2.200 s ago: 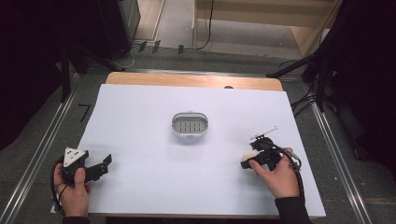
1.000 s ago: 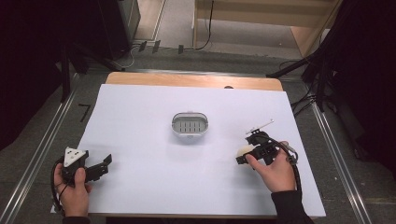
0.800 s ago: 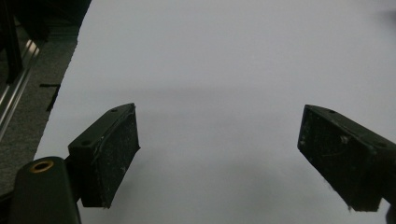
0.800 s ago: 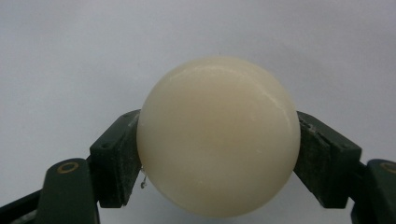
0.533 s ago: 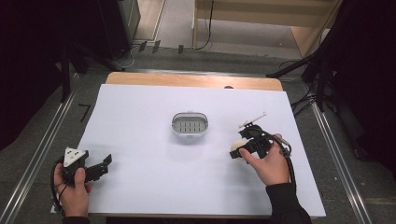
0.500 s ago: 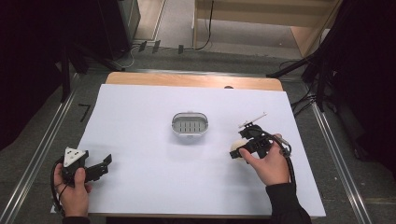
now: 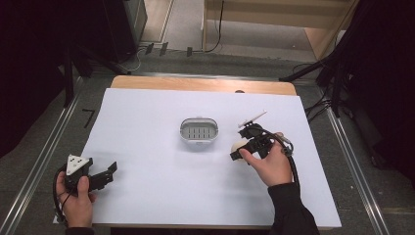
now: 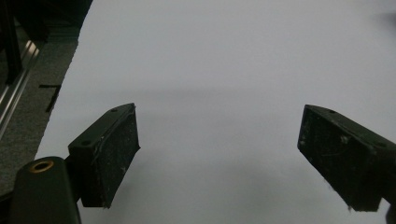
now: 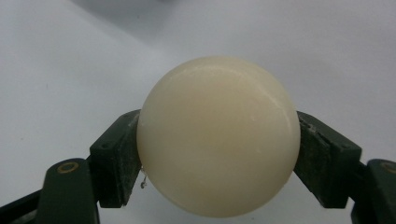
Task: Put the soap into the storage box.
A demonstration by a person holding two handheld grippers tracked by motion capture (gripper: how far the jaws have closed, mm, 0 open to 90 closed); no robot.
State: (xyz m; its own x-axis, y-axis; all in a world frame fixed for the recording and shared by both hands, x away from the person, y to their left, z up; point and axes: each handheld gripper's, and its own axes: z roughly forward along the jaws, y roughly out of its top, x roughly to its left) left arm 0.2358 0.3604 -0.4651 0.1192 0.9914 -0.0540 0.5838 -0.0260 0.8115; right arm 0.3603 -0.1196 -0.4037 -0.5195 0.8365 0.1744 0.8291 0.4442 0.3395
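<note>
One cream ball (image 9: 218,135), round, no long axis, clamped in right claw (image 7: 238,149).

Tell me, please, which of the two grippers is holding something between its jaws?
The right gripper: its jaws clamp a cream ball, near the small basket. The left gripper stands open over bare table.

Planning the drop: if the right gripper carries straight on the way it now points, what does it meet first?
Probably the small white basket. The right gripper, shut on the cream ball, points roughly toward it across bare white table; its height over the rim is unclear.
</note>
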